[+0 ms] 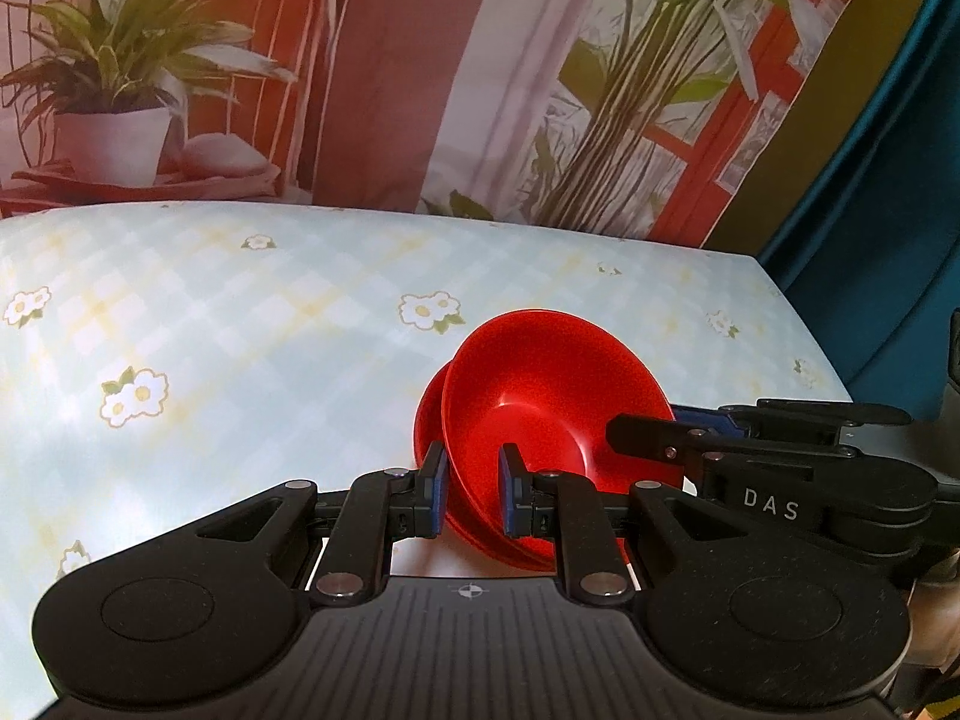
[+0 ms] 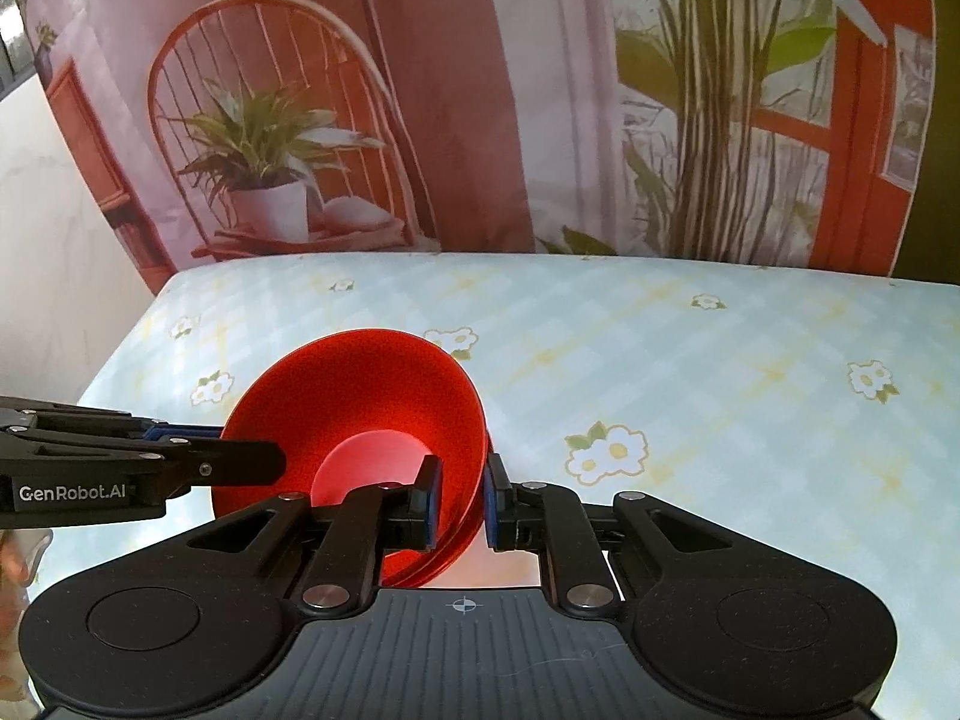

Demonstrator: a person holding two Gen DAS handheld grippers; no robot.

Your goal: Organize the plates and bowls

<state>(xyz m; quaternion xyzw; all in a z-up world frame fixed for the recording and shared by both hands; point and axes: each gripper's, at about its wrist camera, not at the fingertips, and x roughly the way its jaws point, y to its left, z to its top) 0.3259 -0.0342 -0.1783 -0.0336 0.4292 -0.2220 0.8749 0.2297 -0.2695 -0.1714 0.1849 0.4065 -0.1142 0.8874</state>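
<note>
Two stacked red bowls (image 1: 540,384) hang tilted above the flowered table (image 1: 240,330), the outer one showing as a rim (image 1: 427,420) at the left. My left gripper (image 1: 474,492) is shut on their near rim, one finger inside and one outside. My right gripper (image 1: 645,423) reaches in from the right and straddles the opposite rim. In the right wrist view the bowls (image 2: 360,384) sit between my right gripper's (image 2: 462,501) pads with a slim gap at the inner pad, so it stands open. The left gripper (image 2: 252,450) enters there from the left.
The table (image 2: 720,390) carries a pale blue checked cloth with white flowers. A printed backdrop of a potted plant (image 1: 114,90) and a red window hangs behind it. A blue curtain (image 1: 888,210) drops beyond the table's right edge.
</note>
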